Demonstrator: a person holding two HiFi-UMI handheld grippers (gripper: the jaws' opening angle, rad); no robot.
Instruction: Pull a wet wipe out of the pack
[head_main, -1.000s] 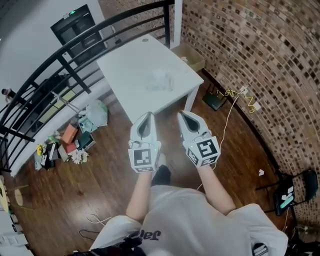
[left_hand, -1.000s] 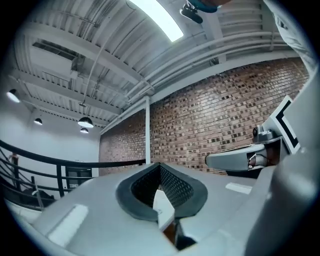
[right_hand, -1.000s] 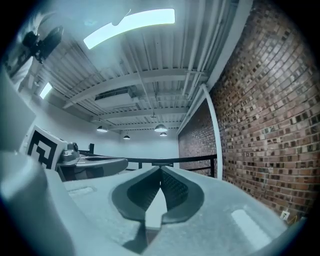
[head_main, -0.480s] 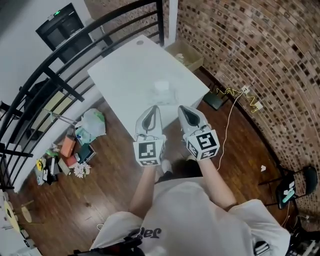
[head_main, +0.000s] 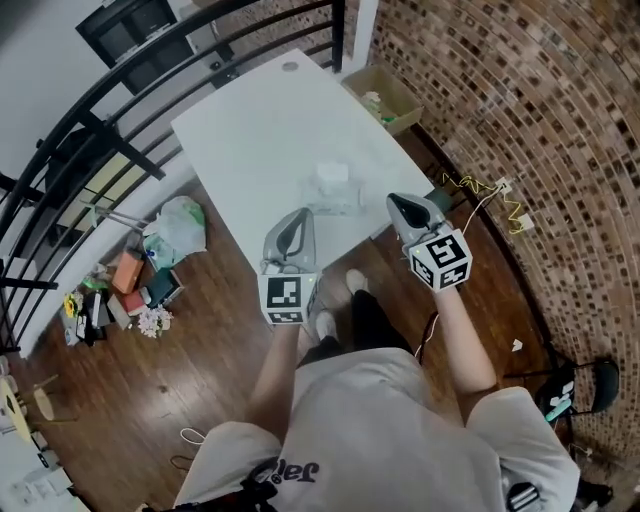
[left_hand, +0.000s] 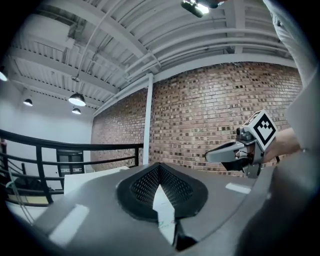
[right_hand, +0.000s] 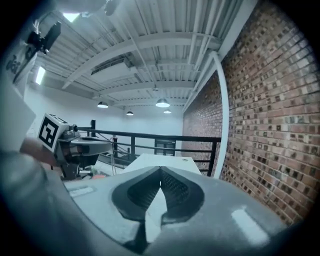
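left gripper (head_main: 299, 214): jaws closed, empty, over table's near edge, close to pack
right gripper (head_main: 397, 203): jaws closed, empty, by table's near right corner
wet wipe pack (head_main: 333, 187): on white table (head_main: 250, 120), between both grippers' tips, untouched

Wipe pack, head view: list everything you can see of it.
The pack is a small, pale, soft-looking packet, almost as white as the table. It lies flat near the table's near edge. A brighter raised patch sits at its far end, but it is too blurred to tell whether that is a lid or a wipe. No print is readable. The left gripper and right gripper flank it, and neither appears to touch it.
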